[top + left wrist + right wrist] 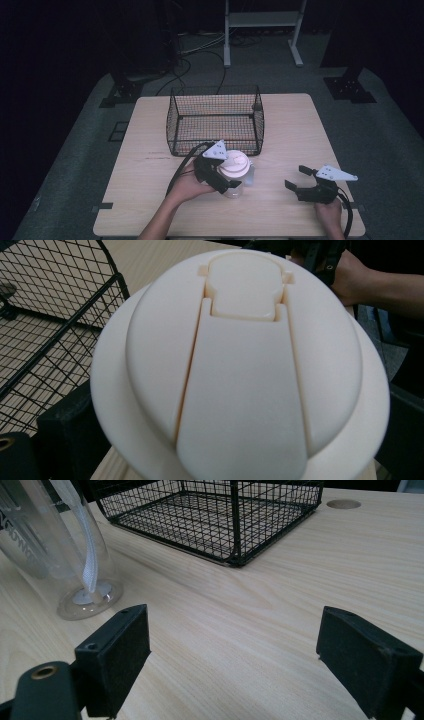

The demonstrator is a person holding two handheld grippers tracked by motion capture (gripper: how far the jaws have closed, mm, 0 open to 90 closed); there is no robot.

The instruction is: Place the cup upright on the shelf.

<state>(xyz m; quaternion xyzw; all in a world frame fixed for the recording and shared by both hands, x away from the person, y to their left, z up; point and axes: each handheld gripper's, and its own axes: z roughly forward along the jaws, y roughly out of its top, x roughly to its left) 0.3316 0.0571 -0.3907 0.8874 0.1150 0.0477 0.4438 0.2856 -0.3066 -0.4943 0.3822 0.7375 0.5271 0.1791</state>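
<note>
Cup (235, 176): clear plastic, white lid (240, 370), upright on the table (150, 190) at lower centre of the high view, just in front of the wire basket (215, 120).
Left tongs (223, 175): set around the cup below its lid, one jaw on each side, pinching it.
Right tongs (296, 179): lower right of the high view, spread wide, holding nothing, well apart from the cup.
Straw (85, 540): white, inside the cup, upper left of the right gripper view.

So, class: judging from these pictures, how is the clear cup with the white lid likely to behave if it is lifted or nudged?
The clear cup looks thin-walled and empty except for a straw, so probably light and easy to squash. Its wide white lid above a narrower base suggests it may tip if pushed high up. The left gripper sits around it; smooth plastic could slip.
</note>
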